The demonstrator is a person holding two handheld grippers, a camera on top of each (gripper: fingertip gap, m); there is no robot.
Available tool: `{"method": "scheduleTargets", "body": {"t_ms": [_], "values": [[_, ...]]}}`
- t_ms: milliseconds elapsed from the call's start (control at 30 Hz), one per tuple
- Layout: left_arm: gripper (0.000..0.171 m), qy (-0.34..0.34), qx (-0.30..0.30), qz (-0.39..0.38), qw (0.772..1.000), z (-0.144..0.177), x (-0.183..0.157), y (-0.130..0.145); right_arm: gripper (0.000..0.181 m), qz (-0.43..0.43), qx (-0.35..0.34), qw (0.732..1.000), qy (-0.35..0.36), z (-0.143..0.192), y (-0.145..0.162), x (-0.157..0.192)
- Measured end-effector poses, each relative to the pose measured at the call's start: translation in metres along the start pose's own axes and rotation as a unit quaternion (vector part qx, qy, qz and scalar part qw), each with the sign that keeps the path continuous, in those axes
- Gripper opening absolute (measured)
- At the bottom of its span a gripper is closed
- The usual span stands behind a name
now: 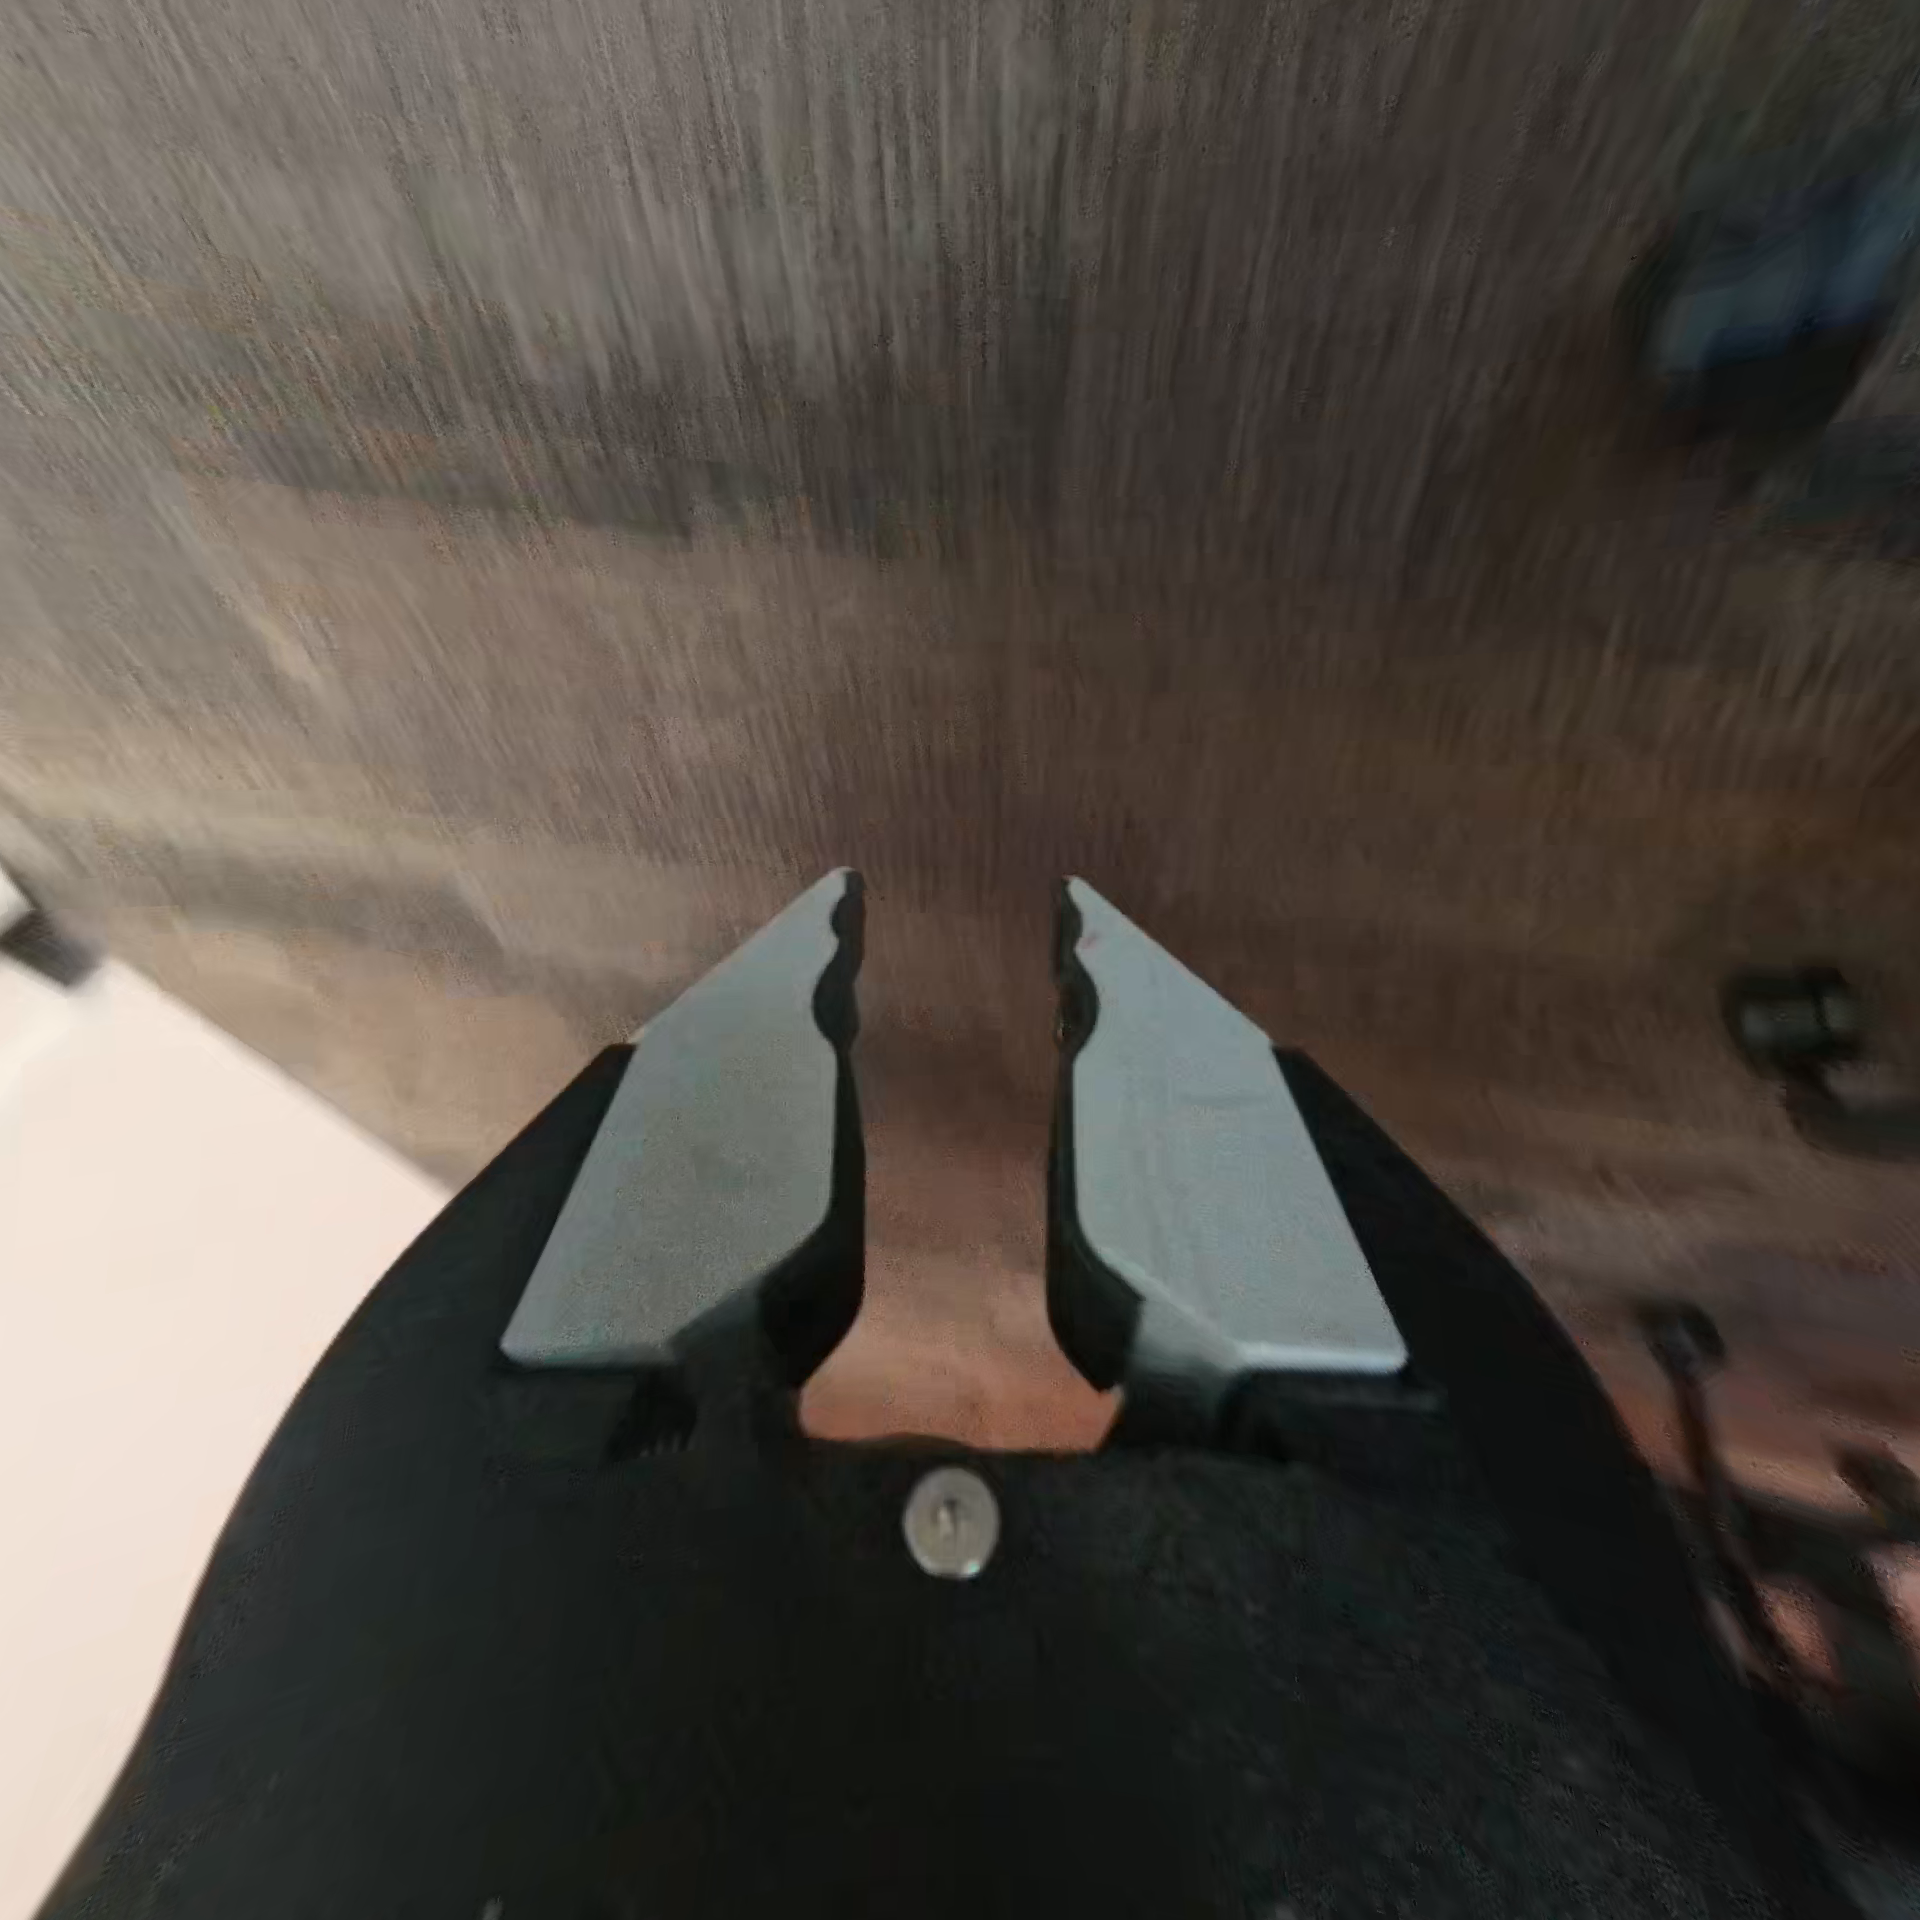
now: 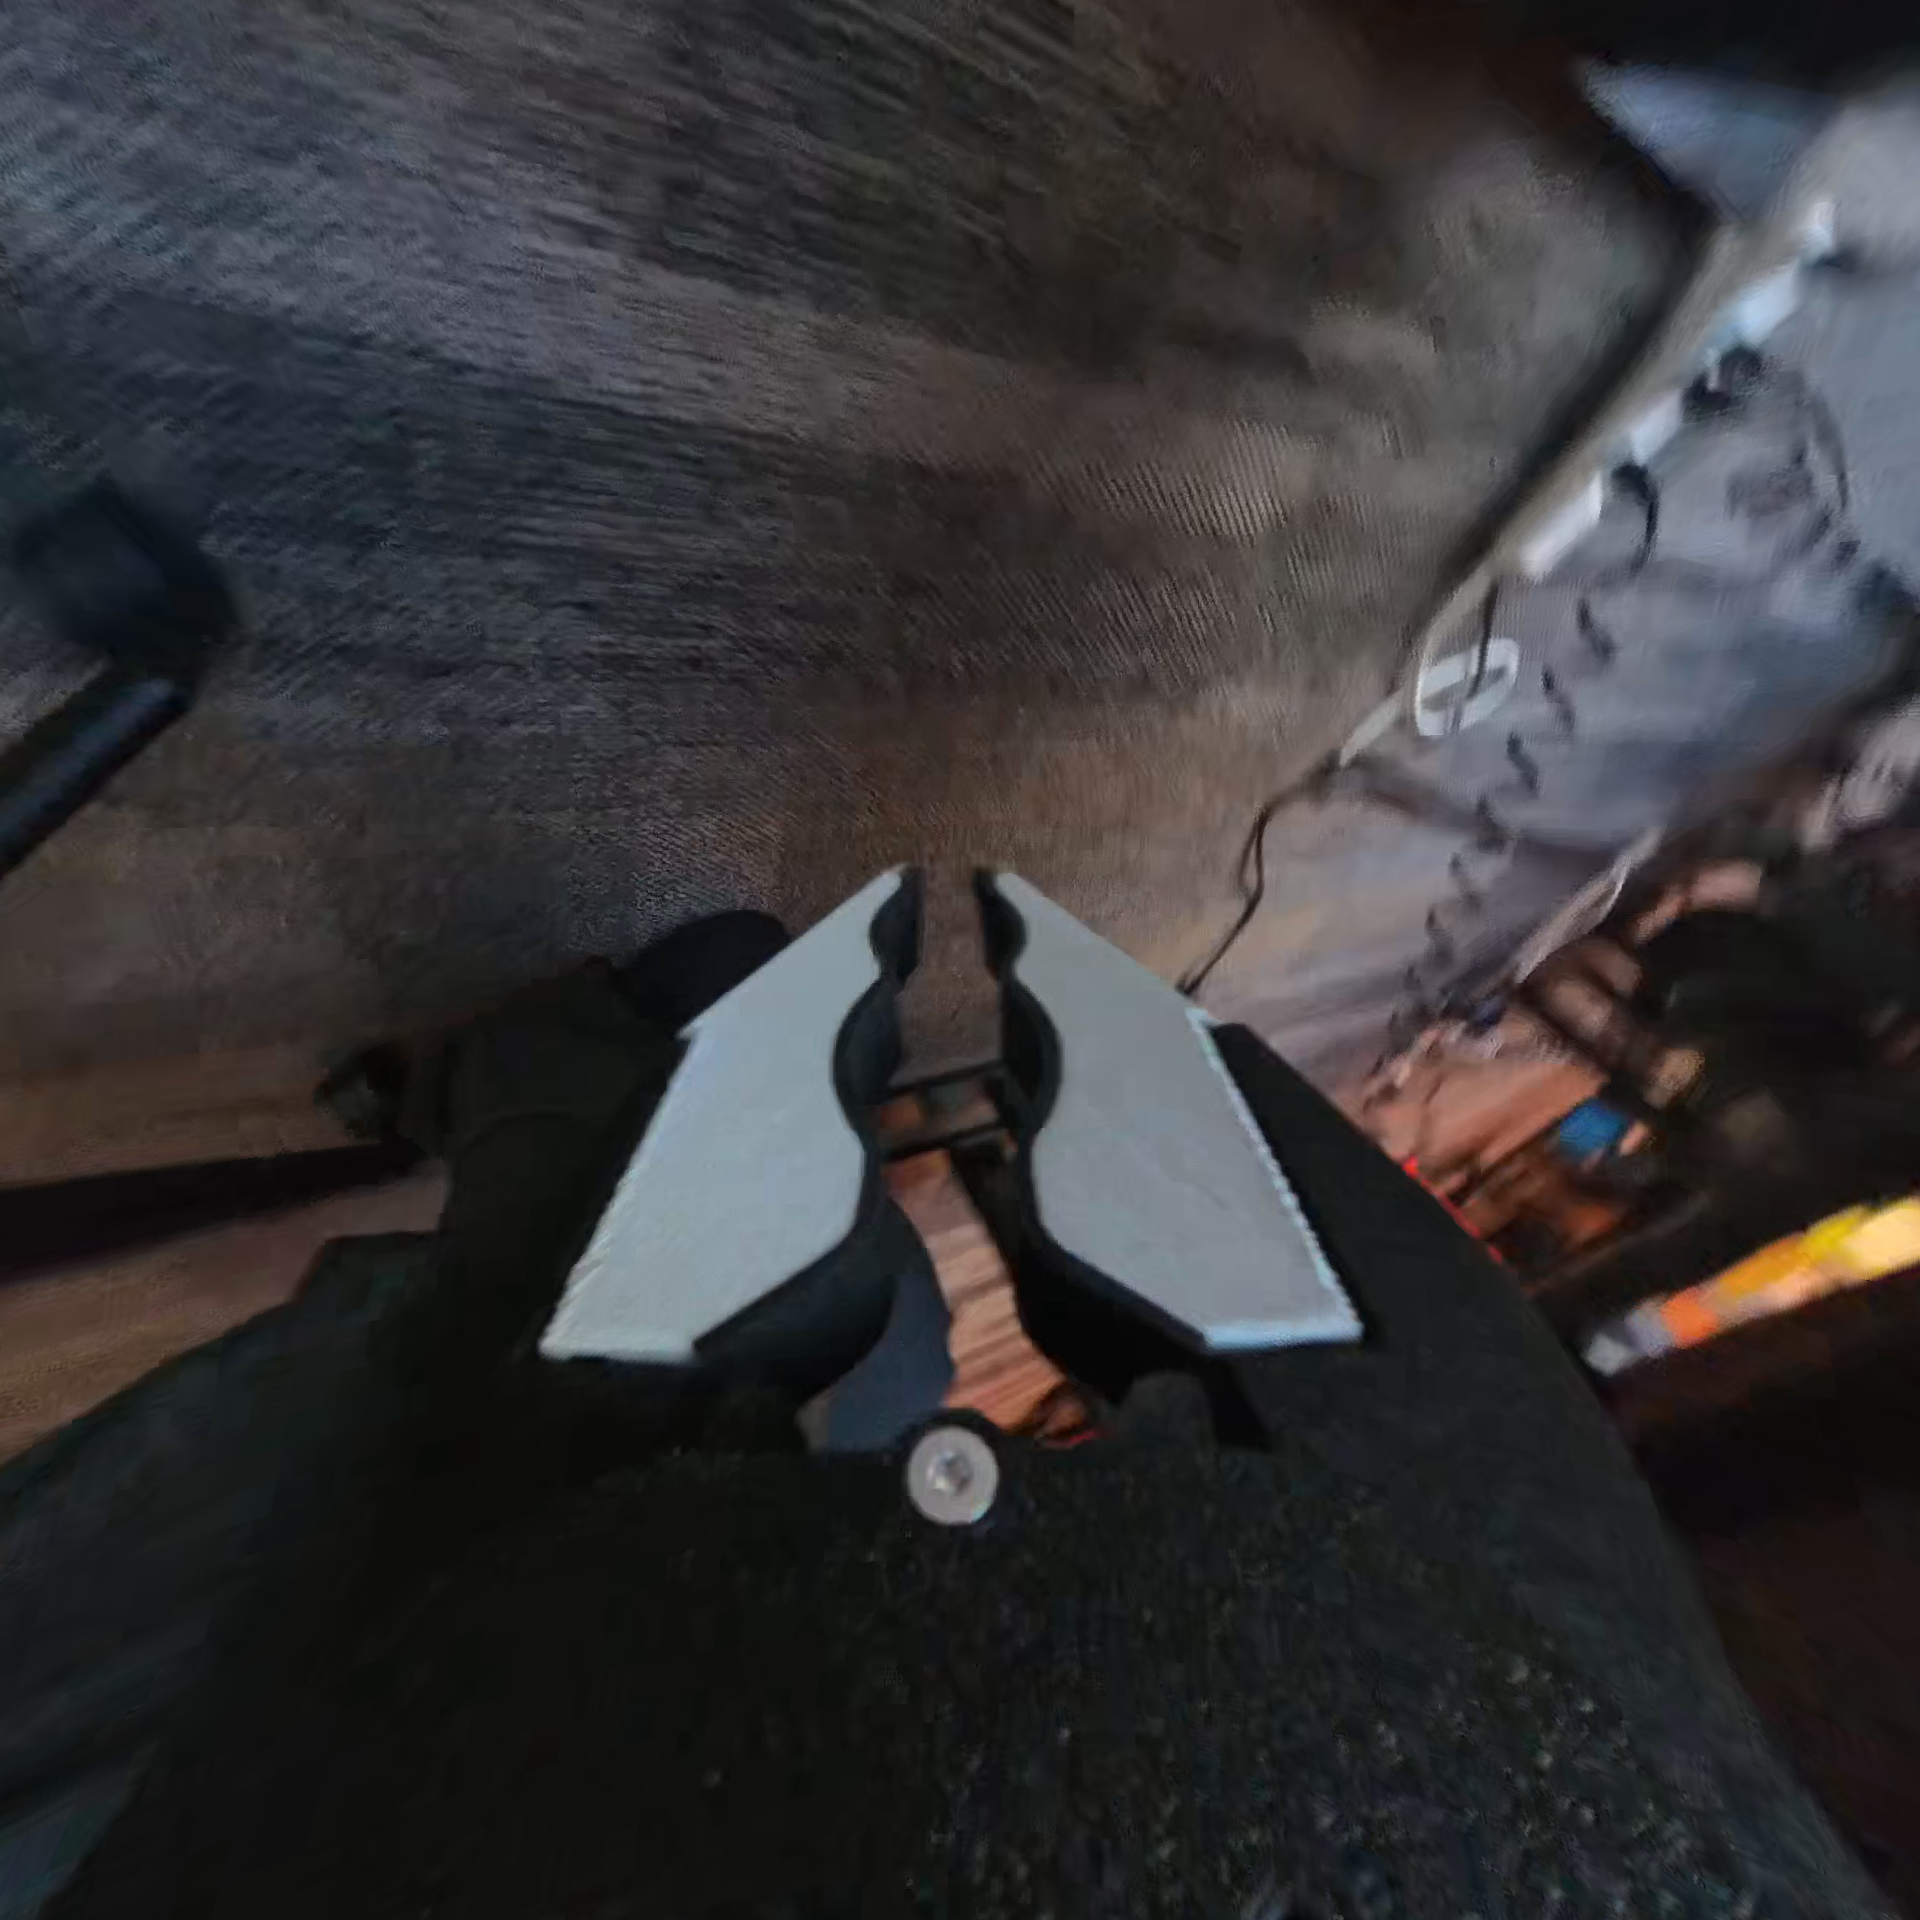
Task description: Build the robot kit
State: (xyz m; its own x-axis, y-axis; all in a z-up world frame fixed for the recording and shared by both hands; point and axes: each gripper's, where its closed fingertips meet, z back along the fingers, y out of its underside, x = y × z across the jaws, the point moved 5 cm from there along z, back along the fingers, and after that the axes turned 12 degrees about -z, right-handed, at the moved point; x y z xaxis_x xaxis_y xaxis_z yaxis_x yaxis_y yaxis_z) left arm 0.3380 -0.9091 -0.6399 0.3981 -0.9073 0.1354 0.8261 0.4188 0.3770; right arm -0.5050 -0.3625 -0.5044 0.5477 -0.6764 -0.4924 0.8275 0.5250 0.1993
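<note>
Both views are heavily smeared by motion. My left gripper is open with a wide gap, and nothing is between its grey fingers. It hangs over a brown wood-grain surface. My right gripper has only a narrow gap between its fingertips, and I see nothing clearly gripped. Thin dark bars show through the gap lower down; I cannot tell what they are. A black, soft-looking shape lies right against the outer side of its left finger.
In the left wrist view there is a white area at lower left, a small black part, a thin black cable and a dark blue blur at right. In the right wrist view there is a grey panel with black marks, a thin cable, a dark bar and bright coloured items. My right fingertips sit around 105 cm from my left ones.
</note>
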Motion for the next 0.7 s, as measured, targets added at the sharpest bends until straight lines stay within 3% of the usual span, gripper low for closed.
{"method": "scheduleTargets", "body": {"t_ms": [33, 100, 200, 300, 400, 500, 600, 700], "values": [[0.030, -0.026, -0.073, -0.031, 0.997, 0.013, 0.011, -0.047, 0.028, -0.046, 0.009, 0.999, 0.003, 0.001, 0.008, -0.021], [0.033, -0.056, -0.220, -0.095, 0.969, 0.059, 0.018, -0.157, 0.033, -0.105, 0.011, 0.994, -0.001, 0.003, 0.034, -0.055], [0.035, -0.066, -0.415, -0.183, 0.889, 0.177, -0.010, -0.312, 0.034, -0.128, 0.002, 0.992, 0.008, 0.004, 0.102, -0.087], [0.035, -0.060, -0.537, -0.263, 0.799, 0.294, -0.068, -0.407, 0.023, -0.160, -0.018, 0.986, 0.041, 0.001, 0.195, -0.113], [0.038, -0.019, -0.566, -0.340, 0.751, 0.359, -0.138, -0.451, 0.041, -0.221, 0.019, 0.974, 0.037, -0.023, 0.312, -0.114], [0.036, 0.001, -0.557, -0.392, 0.732, 0.370, -0.198, -0.457, 0.029, -0.275, 0.070, 0.958, 0.037, -0.059, 0.427, -0.096], [0.032, 0.021, -0.502, -0.432, 0.748, 0.336, -0.240, -0.442, 0.006, -0.313, 0.122, 0.942, 0.012, -0.098, 0.521, -0.055], [0.022, 0.035, -0.439, -0.454, 0.775, 0.300, -0.259, -0.418, 0.010, -0.352, 0.183, 0.917, -0.048, -0.128, 0.590, 0.004]]}}
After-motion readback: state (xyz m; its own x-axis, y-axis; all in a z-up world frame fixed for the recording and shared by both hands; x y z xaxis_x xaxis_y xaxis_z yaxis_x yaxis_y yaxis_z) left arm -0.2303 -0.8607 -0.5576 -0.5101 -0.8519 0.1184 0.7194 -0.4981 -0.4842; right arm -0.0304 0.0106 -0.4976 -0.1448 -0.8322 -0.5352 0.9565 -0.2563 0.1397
